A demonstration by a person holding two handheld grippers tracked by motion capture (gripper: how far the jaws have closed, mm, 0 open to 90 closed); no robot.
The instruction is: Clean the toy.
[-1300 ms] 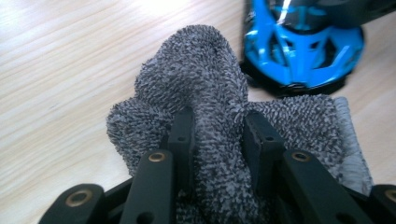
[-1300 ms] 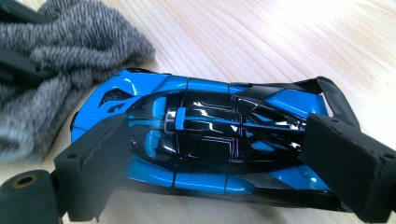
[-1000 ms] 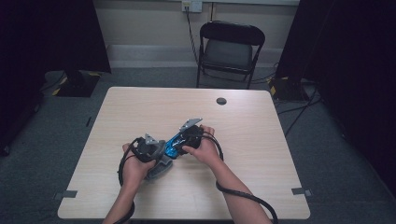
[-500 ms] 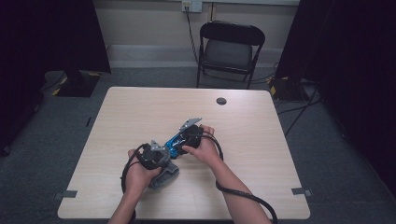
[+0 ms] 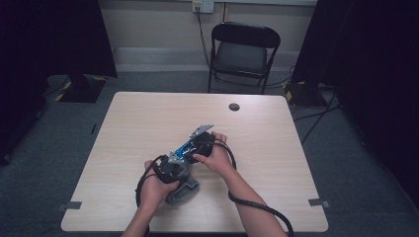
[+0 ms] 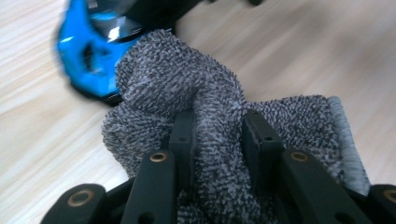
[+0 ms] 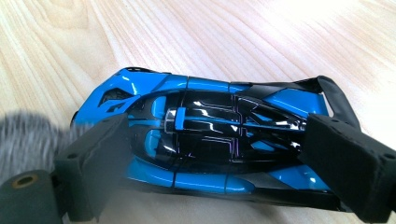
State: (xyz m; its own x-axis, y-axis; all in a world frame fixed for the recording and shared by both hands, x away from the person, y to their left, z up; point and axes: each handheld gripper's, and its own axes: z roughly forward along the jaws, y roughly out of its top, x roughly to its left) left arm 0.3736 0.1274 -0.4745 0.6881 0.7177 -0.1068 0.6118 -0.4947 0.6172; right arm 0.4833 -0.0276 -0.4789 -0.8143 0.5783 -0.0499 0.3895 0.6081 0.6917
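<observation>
Right gripper fingers clamp blue toy car lengthwise, steadying it on table. Left gripper fingers pinch bunched grey cloth against car's end, apparently for wiping.

The pale wooden tabletop is lying open all around; a small dark round disc is sitting near its far edge.

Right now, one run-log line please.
left gripper: shut on cloth | right gripper: shut on toy car | cloth at car's end | table
</observation>
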